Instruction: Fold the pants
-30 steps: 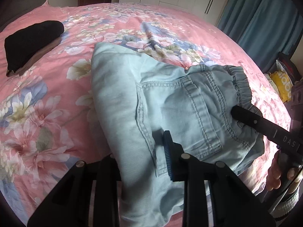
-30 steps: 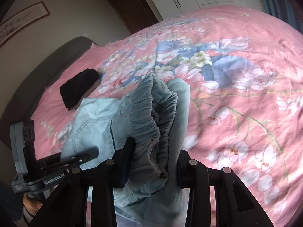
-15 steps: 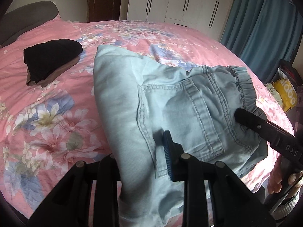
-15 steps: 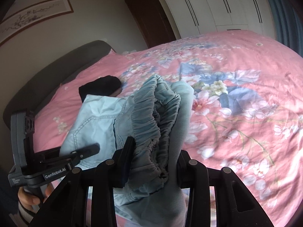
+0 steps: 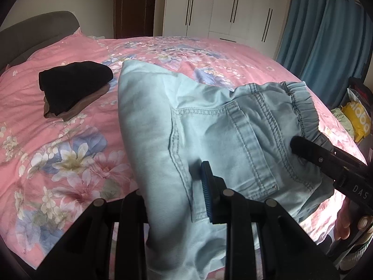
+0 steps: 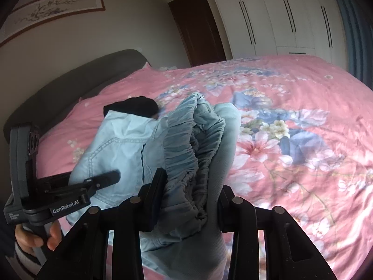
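Light blue denim pants (image 5: 209, 126) hang folded between my two grippers, lifted above the pink floral bed cover (image 5: 58, 151). My left gripper (image 5: 172, 193) is shut on the fabric edge beside the back pocket; its blue pad presses the cloth and the other finger is hidden behind it. My right gripper (image 6: 191, 191) is shut on the bunched elastic waistband (image 6: 186, 144). In the left wrist view the right gripper (image 5: 303, 145) bites the waistband at the right. The right wrist view shows the left gripper (image 6: 102, 179) at the pants (image 6: 121, 144) on the left.
A folded black garment (image 5: 74, 86) lies on a brown one towards the grey headboard (image 5: 35, 30); it also shows behind the pants as a black garment (image 6: 137, 106). White wardrobes and blue curtains stand beyond the bed. A yellow bag (image 5: 359, 121) sits off the right edge.
Both grippers have risen with the pants still held. The views have tilted up, showing more wardrobe and wall, and the right wrist view has rolled level.
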A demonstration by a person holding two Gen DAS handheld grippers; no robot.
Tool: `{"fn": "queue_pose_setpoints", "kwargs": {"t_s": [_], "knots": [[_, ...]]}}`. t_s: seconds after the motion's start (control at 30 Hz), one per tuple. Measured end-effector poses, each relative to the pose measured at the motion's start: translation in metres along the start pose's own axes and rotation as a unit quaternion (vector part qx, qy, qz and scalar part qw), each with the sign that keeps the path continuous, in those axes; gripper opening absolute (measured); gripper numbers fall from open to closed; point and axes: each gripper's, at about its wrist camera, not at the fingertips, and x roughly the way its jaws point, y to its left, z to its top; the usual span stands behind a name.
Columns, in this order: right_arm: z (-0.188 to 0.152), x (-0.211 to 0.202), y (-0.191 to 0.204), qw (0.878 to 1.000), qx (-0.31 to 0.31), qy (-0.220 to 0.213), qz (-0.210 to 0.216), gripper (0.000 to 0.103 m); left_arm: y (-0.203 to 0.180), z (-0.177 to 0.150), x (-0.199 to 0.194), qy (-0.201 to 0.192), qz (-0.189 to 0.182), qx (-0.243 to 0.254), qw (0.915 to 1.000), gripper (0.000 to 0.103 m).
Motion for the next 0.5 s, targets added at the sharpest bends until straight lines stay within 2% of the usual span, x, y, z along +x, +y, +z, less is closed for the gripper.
{"fn": "queue_pose_setpoints", "kwargs": {"t_s": [0.5], "knots": [[0.02,0.027,0.001,1.0,-0.026,-0.008,-0.007,0.039,0.003,0.024,0.022,-0.005,0.017,0.01,0.9998,0.027]]}}
